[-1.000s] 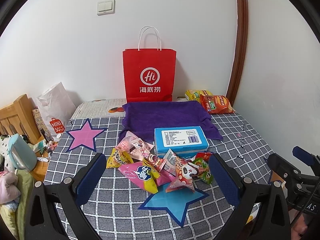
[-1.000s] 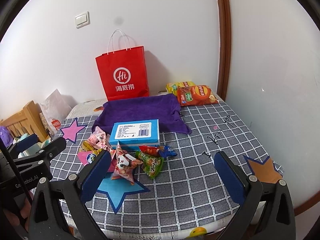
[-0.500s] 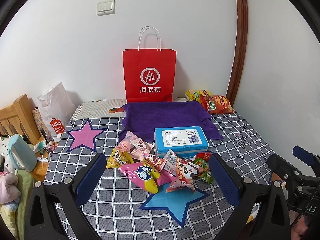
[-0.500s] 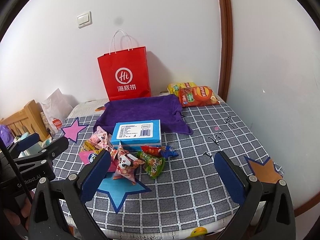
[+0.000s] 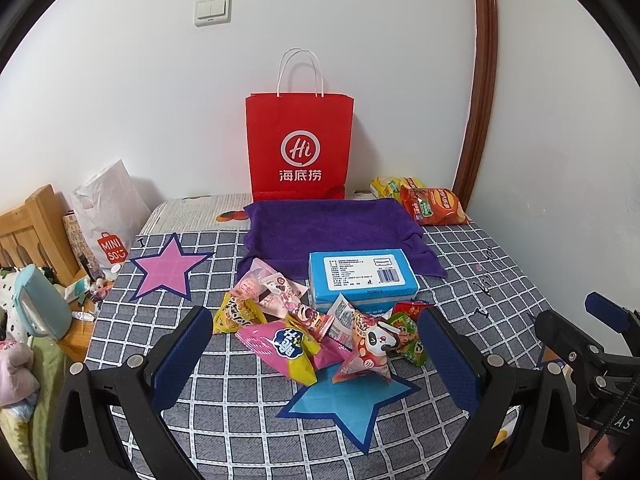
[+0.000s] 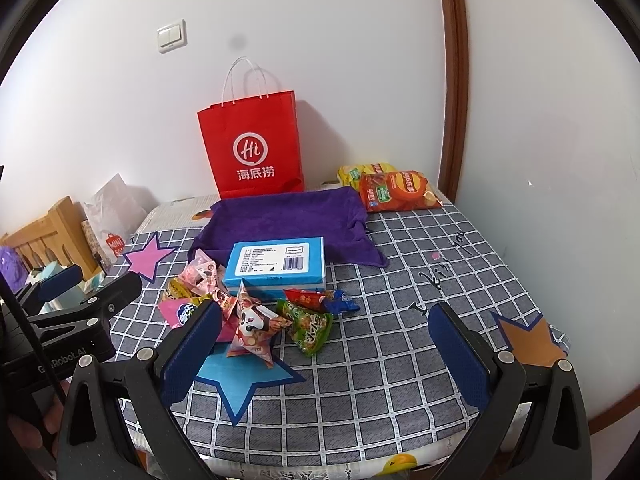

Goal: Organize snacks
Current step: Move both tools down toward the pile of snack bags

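The snack pile point(image 5: 316, 328) lies just in front of the blue box point(image 5: 362, 276). Left gripper point(image 5: 316, 364) (spread wide, empty) faces it squarely, nearer than the equally wide right gripper point(image 6: 326, 354).

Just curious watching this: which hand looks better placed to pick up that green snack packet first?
Probably the right. Its open tongs look out just right of the green packet. From the left tongs, also open, the packet sits off by the right finger, behind other snacks.
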Demonstrator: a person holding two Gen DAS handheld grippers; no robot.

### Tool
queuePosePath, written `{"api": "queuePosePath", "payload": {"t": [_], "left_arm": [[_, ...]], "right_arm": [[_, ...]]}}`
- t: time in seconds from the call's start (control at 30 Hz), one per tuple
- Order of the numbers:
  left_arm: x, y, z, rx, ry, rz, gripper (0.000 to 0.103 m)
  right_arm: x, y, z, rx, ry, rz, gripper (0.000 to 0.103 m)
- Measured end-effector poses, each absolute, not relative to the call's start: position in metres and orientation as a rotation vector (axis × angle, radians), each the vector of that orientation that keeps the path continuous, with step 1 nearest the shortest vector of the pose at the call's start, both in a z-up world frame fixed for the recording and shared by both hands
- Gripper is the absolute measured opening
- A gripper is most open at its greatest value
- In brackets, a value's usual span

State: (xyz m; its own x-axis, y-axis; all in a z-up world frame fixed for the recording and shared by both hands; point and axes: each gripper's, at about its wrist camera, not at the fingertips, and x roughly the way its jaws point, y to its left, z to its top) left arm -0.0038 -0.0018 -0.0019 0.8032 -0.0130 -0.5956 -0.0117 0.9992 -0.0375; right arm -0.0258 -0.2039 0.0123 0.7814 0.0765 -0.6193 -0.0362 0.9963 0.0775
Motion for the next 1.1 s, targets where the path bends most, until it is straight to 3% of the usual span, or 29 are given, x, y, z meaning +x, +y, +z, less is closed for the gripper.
{"api": "queuePosePath", "payload": {"t": [0.5, 1.1], "left_arm": [[0.009, 0.010, -0.028, -0.075, 0.682, -0.003, 0.102], [0.043, 0.052, -0.107, -0.151, 0.836, 0.063, 0.101]], "right_arm": [[-0.010, -0.197, -0.010, 0.044, 0.726, 0.063, 0.102], [0.038, -0.175, -0.081, 0.026, 0.892, 0.049, 0.102]]}}
